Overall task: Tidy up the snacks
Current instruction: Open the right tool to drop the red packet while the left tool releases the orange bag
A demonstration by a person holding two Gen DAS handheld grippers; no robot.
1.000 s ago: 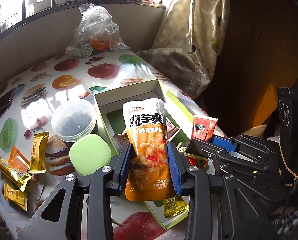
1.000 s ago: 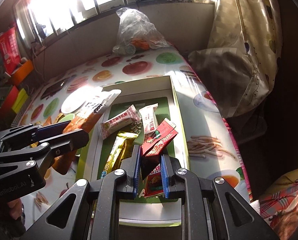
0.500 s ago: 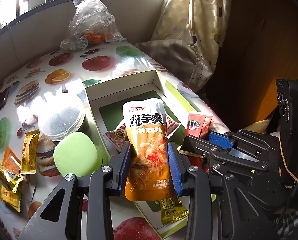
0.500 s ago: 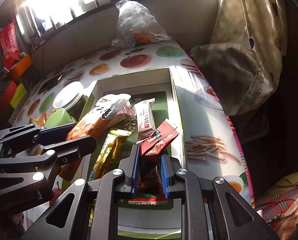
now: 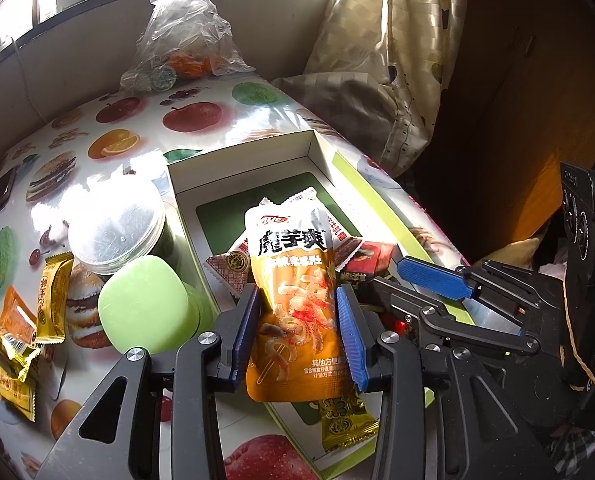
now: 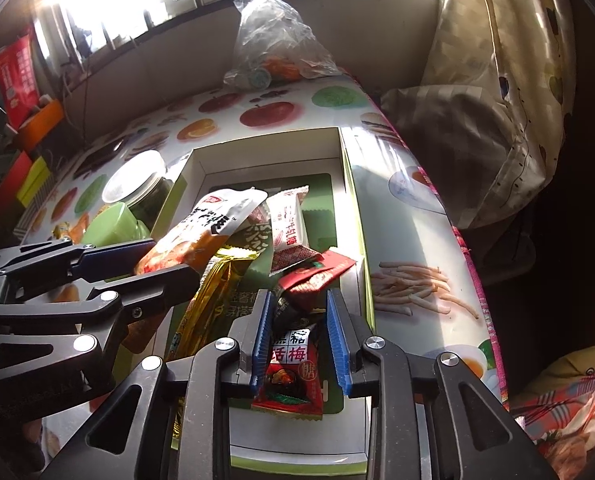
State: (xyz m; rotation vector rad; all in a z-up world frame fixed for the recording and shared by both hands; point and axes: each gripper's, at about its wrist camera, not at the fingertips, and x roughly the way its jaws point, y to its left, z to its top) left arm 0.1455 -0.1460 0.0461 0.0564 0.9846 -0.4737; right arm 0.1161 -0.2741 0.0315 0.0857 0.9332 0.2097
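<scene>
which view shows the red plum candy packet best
The right wrist view: the red plum candy packet lies lengthwise between the opening jaws of the right gripper, label readable, in the box. In the left wrist view it is mostly hidden behind the right gripper's fingers.

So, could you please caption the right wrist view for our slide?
Right claw opening around a red snack packet in the snack-filled box.
</scene>
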